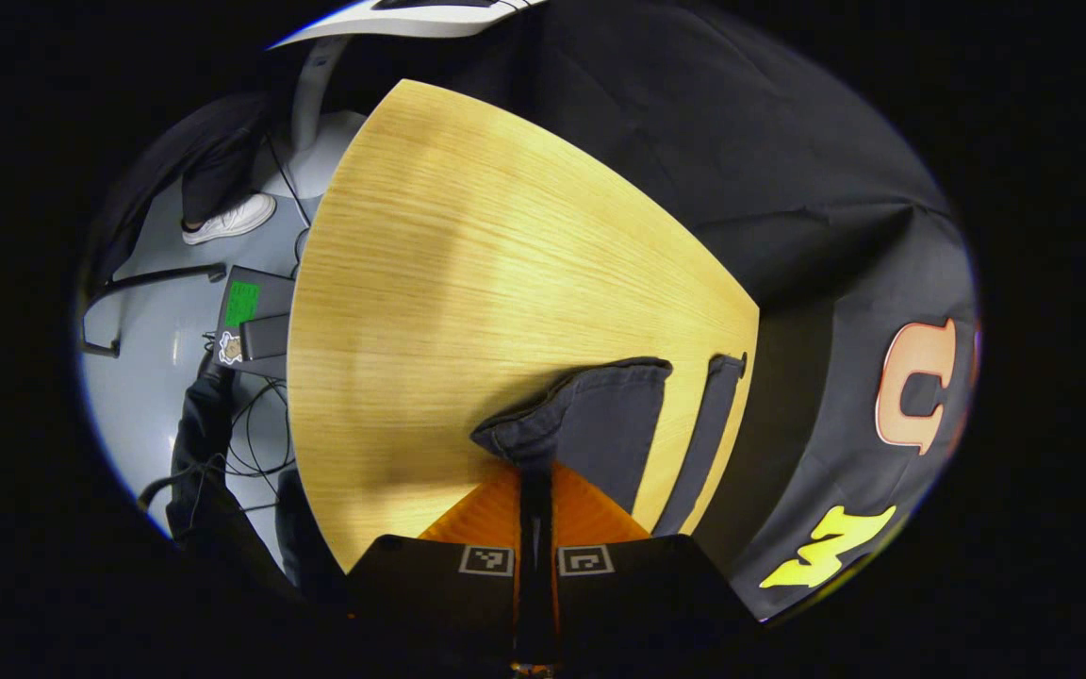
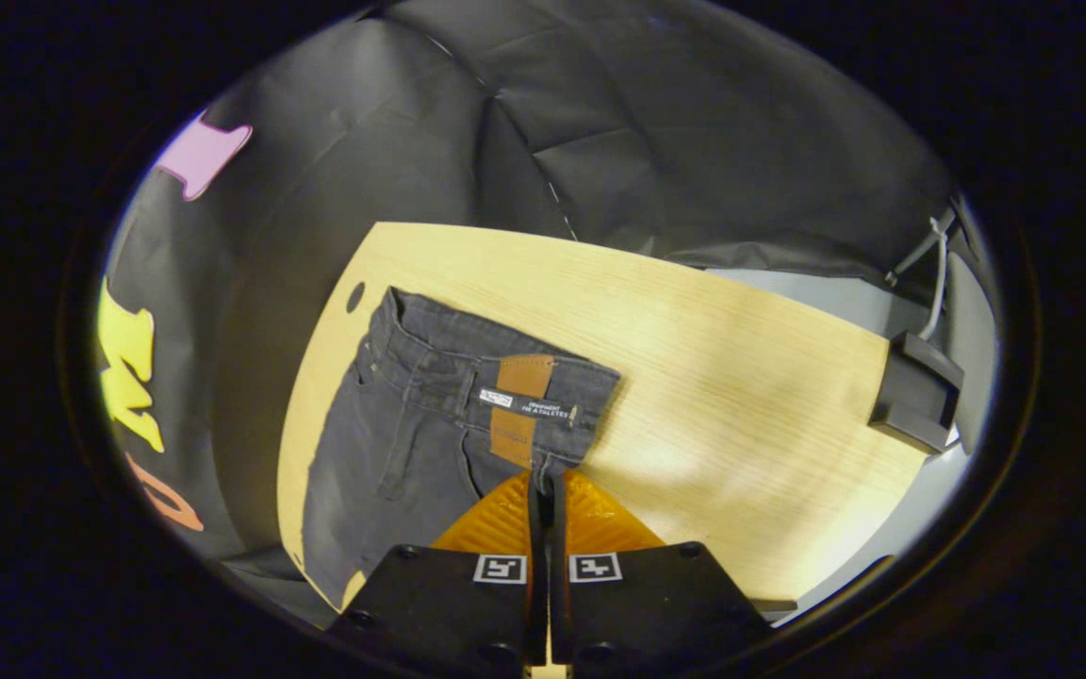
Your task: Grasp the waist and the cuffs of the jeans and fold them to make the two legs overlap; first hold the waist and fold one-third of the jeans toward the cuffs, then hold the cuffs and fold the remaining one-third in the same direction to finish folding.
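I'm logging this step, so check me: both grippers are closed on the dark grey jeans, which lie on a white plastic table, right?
Not quite. The table is light wood with a visible grain, not white plastic, as the right gripper view shows. The rest holds: the right gripper pinches the dark grey jeans at the waist, and in the left gripper view the left gripper pinches a cuff.

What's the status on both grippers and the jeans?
Left hand-held gripper shut on jeans cuff end. Right hand-held gripper shut on the waist. Table ahead unobstructed.
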